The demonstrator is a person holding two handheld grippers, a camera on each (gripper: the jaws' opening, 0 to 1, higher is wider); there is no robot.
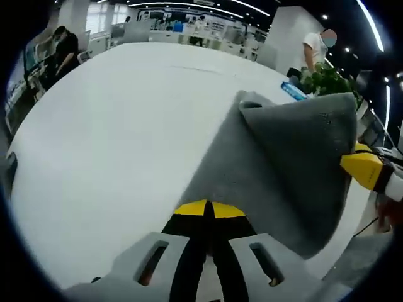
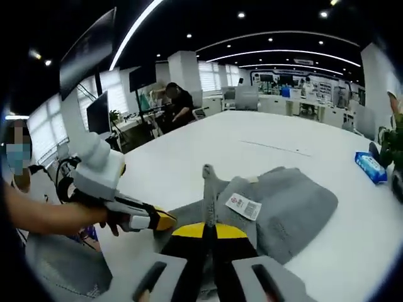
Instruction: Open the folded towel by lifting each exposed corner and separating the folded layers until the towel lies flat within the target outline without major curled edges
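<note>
grey towel (image 2: 283, 201) half-open on white tabletop (image 1: 113, 145), lifted along near edges, label (image 2: 244, 206) up. right gripper (image 2: 208, 234) fingers pinched together on raised towel edge. left gripper (image 1: 208, 211) fingers closed on other edge; towel body spreads up-right from it. stretch axis runs between grippers. no target outline visible. containers: none; blue packet (image 2: 370, 166) far side.

- One grey towel (image 2: 286, 207) on the white table (image 1: 113, 145), a single white label (image 2: 244, 206) on it.
- Two grippers: the left gripper (image 1: 208, 211) and the right gripper (image 2: 210, 229), each with two yellow-tipped jaws pressed together.
- One blue packet (image 2: 369, 167) near the table's far right edge.
- One green plant (image 1: 327, 78) at that same edge.
- Three people in the right gripper view's background.
</note>
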